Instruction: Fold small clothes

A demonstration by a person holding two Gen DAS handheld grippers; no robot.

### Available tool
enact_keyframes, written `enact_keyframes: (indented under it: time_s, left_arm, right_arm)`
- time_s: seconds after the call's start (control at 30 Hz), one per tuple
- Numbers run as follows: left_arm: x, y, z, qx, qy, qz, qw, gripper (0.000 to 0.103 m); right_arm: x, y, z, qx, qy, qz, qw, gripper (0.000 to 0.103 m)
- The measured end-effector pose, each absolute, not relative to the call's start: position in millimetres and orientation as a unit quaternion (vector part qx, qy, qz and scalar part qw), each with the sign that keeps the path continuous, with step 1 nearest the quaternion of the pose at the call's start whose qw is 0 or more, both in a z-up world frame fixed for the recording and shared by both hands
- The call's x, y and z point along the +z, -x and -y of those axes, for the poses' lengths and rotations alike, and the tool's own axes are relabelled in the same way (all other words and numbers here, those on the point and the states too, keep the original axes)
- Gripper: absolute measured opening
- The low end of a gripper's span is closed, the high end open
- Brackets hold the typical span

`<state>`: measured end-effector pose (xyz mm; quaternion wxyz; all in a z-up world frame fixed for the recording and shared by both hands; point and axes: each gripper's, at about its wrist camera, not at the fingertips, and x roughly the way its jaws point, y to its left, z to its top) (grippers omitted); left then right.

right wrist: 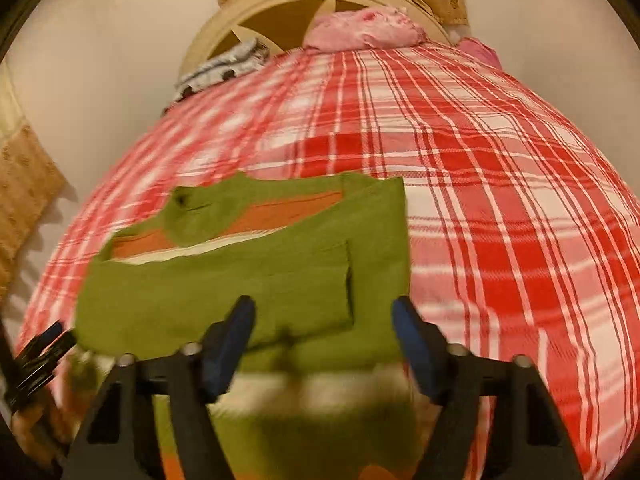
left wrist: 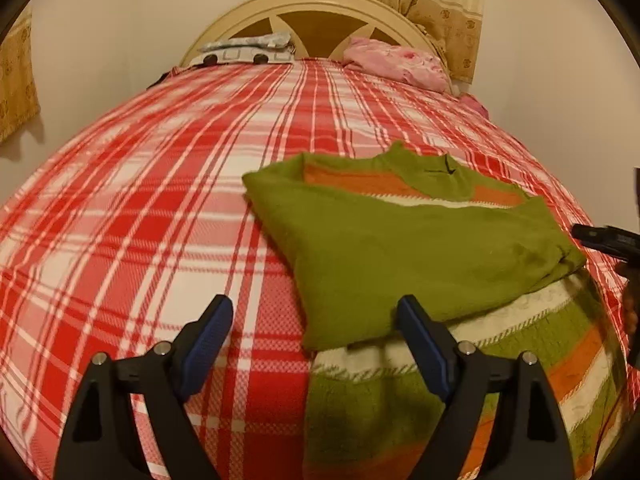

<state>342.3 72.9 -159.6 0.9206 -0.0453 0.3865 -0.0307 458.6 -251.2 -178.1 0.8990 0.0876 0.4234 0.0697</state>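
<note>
A small green sweater (left wrist: pixel 420 248) with orange and white stripes lies on the red and white plaid bedspread (left wrist: pixel 160 184), its sleeves folded across the front. My left gripper (left wrist: pixel 316 320) is open and empty, just above the sweater's near left edge. My right gripper (right wrist: pixel 324 320) is open and empty over the sweater (right wrist: pixel 248 272) near its lower right part. The right gripper's tip also shows at the right edge of the left wrist view (left wrist: pixel 604 240). The left gripper shows at the left edge of the right wrist view (right wrist: pixel 40 356). The right wrist view is blurred.
A pink pillow (left wrist: pixel 396 62) and a grey patterned folded cloth (left wrist: pixel 248 50) lie at the cream headboard (left wrist: pixel 316 4). Curtains (left wrist: pixel 440 0) hang behind it. Walls stand on both sides of the bed. The bedspread spreads wide left of the sweater.
</note>
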Motion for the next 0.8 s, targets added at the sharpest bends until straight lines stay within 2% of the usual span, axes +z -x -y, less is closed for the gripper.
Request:
enact_keyframes:
  time_s: [0.03, 0.07, 0.1, 0.17, 0.37, 0.47, 0.57, 0.63, 0.67, 0.7, 0.73, 0.77, 0.8]
  left_arm:
    - [-162, -343, -73, -0.032, 0.046, -0.389, 0.919, 0.087]
    - [-164, -344, -71, -0.033, 0.045, -0.393, 0.918, 0.087]
    - [-166, -343, -75, -0.034, 0.046, -0.395, 0.917, 0.087]
    - [-164, -341, -78, -0.036, 0.049, -0.392, 0.918, 0.087]
    - [-172, -344, -80, -0.028, 0.034, -0.405, 0.913, 0.092]
    - [-178, -349, -79, -0.021, 0.035, -0.422, 0.905, 0.092]
    - [-178, -345, -80, -0.016, 0.031, -0.421, 0.907, 0.092]
    - [-171, -339, -81, -0.018, 0.035, -0.403, 0.914, 0.092]
    - [-166, -335, -81, -0.018, 0.036, -0.393, 0.919, 0.092]
    - [-162, -333, -83, -0.017, 0.038, -0.386, 0.922, 0.092]
    - [-158, -332, -83, -0.015, 0.04, -0.377, 0.925, 0.093]
    - [-155, -333, -84, -0.012, 0.041, -0.373, 0.927, 0.097]
    - [-155, -336, -82, -0.008, 0.039, -0.376, 0.926, 0.098]
  right_arm:
    - [-187, -471, 249, 0.067, -0.085, -0.434, 0.894, 0.062]
    - [-194, -478, 249, 0.068, -0.09, -0.444, 0.889, 0.049]
    - [-202, -484, 248, 0.07, -0.097, -0.456, 0.882, 0.025]
    - [-206, -486, 250, 0.069, -0.11, -0.454, 0.882, 0.009]
    - [-170, -459, 255, 0.055, -0.082, -0.383, 0.919, 0.006]
    - [-180, -467, 265, 0.036, -0.081, -0.4, 0.912, 0.006]
    - [-205, -475, 263, 0.052, -0.068, -0.445, 0.891, 0.007]
    - [-204, -471, 264, 0.05, -0.056, -0.434, 0.898, 0.012]
    - [-202, -468, 265, 0.044, -0.051, -0.434, 0.899, 0.022]
    - [-199, -466, 264, 0.035, -0.047, -0.431, 0.9, 0.045]
    - [-193, -462, 262, 0.027, -0.04, -0.425, 0.904, 0.06]
    - [-186, -456, 259, 0.032, -0.039, -0.409, 0.911, 0.07]
    - [-179, -451, 255, 0.044, -0.037, -0.395, 0.917, 0.07]
